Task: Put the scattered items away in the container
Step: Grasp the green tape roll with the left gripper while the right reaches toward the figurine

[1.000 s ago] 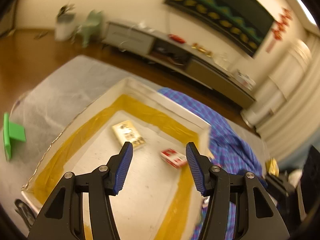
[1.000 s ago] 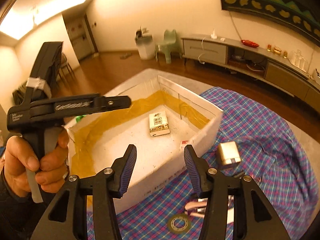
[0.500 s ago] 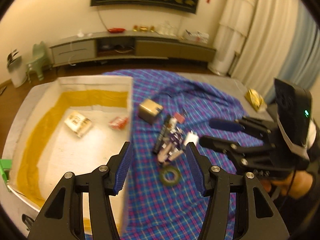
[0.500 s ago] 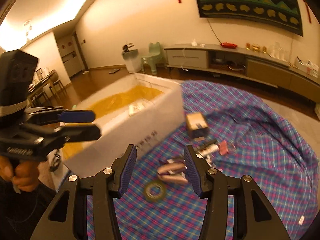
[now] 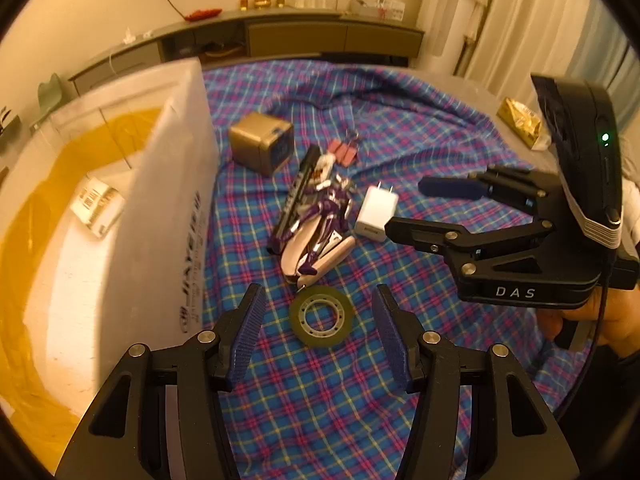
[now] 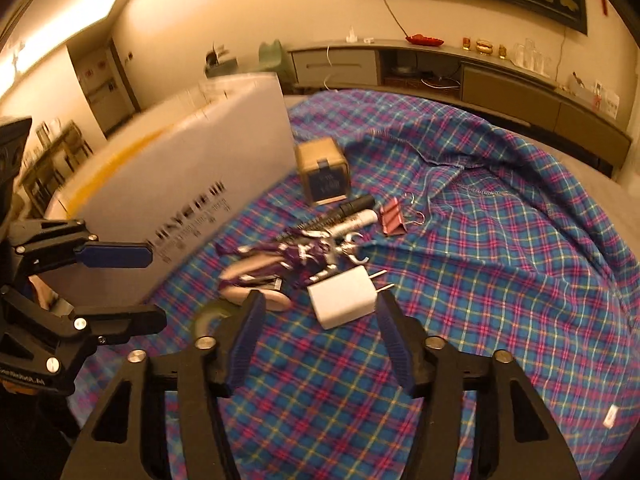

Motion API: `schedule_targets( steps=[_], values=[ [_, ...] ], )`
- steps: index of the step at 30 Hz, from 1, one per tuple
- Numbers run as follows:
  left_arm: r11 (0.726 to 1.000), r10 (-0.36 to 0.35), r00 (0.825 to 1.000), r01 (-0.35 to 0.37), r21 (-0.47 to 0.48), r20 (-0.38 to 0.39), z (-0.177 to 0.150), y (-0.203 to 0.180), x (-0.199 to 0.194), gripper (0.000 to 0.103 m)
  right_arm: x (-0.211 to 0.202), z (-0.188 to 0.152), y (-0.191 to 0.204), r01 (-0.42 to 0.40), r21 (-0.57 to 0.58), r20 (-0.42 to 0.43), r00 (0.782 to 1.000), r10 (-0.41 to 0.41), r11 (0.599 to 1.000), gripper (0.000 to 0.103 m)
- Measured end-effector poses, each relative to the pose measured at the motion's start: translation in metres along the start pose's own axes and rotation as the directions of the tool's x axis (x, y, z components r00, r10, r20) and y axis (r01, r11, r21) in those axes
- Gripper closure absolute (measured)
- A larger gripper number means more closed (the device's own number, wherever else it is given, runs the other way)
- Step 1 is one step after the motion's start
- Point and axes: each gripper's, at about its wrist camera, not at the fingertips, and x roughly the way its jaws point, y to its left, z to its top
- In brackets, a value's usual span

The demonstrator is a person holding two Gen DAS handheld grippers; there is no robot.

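Note:
My left gripper (image 5: 318,300) stands open just above a roll of clear tape (image 5: 322,317) on the plaid cloth, the roll lying between its fingertips. My right gripper (image 6: 320,306) is opening, with a white plug charger (image 6: 342,302) lying between its fingers and not pressed. A purple toy figure (image 5: 316,220) and a black comb (image 5: 298,192) lie beside them, with a gold cube (image 5: 260,146) and pink binder clips (image 5: 344,154) further back. The white box (image 5: 160,220) with yellow-taped inside stands at the left and holds a small carton (image 5: 96,204).
The blue plaid cloth (image 5: 400,120) covers the surface and bunches into folds at the far right. A gold foil packet (image 5: 520,122) lies at the cloth's far edge. A low TV cabinet (image 5: 300,36) runs along the back wall. A person's hand (image 5: 600,320) holds the right gripper.
Both grippers swung away from over the box and came down over the items on the cloth. The left one rolled level. The right jaws stand wider than before.

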Motion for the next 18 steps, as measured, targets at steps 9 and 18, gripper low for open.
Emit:
schedule_targets(
  steps=[9,18],
  values=[
    [0.999,-0.015,0.999,0.013,-0.035,-0.044,0.003,0.006,0.041,0.045,0.022,0.004,-0.021,-0.042,0.023,-0.026,0.999,0.043,0.999,0.041],
    [0.998,-0.017,0.997,0.013,-0.061,-0.075,-0.009,0.006,0.041,0.045,0.04,0.029,-0.011,-0.169,0.081,-0.021,0.985,0.171,0.982,0.037]
  ],
)
